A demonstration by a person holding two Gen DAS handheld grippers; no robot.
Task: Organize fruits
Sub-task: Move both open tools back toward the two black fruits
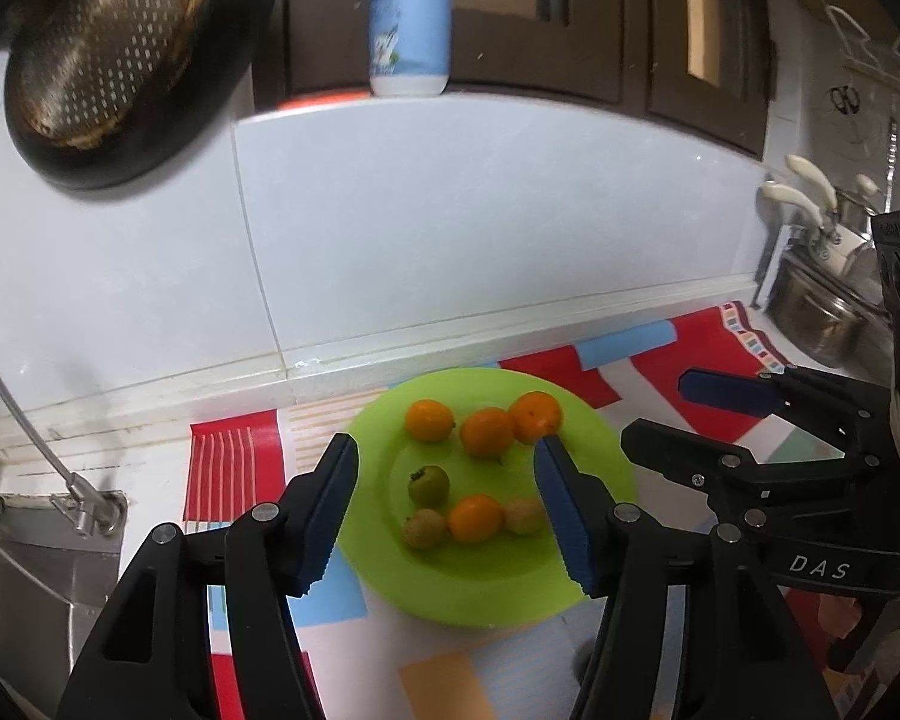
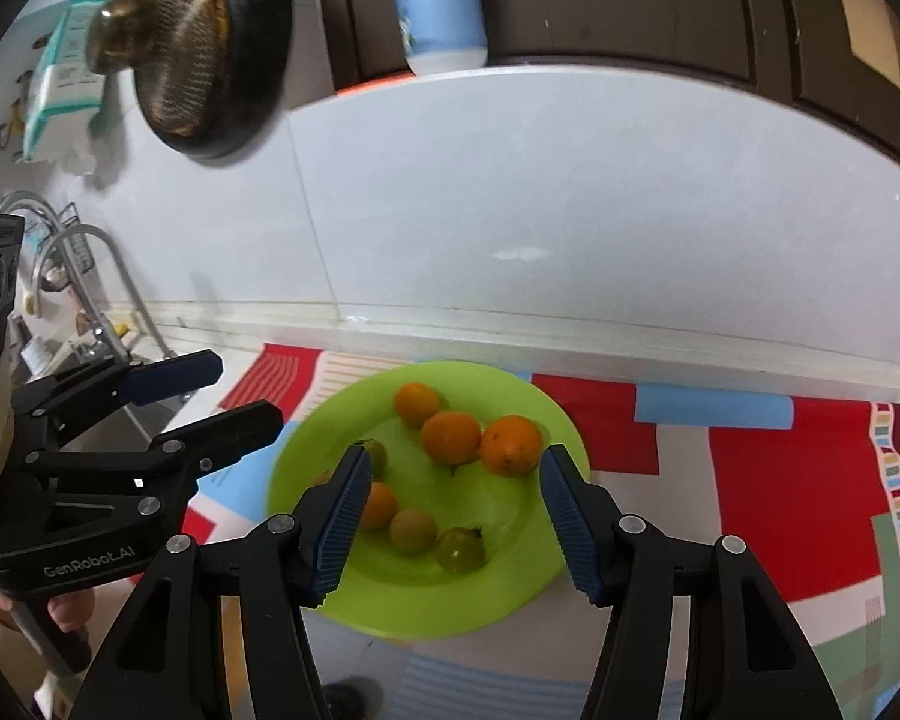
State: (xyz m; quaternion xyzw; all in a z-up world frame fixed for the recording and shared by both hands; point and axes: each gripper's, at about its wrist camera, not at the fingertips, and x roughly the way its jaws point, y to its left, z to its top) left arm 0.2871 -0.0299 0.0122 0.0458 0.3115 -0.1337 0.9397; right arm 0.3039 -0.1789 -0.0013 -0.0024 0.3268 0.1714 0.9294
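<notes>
Fruits (image 1: 486, 432) on green plate (image 1: 498, 594), perhaps seven; bottle (image 1: 411, 18) above.

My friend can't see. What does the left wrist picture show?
A green plate on a colourful mat holds four orange fruits and three small greenish ones. The left gripper hovers over it with open, empty jaws, and the right gripper is beside it.

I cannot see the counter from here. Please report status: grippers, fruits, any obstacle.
Left gripper and right gripper open, empty, above the plate. Fruits all on green plate. Nothing in the way.
</notes>
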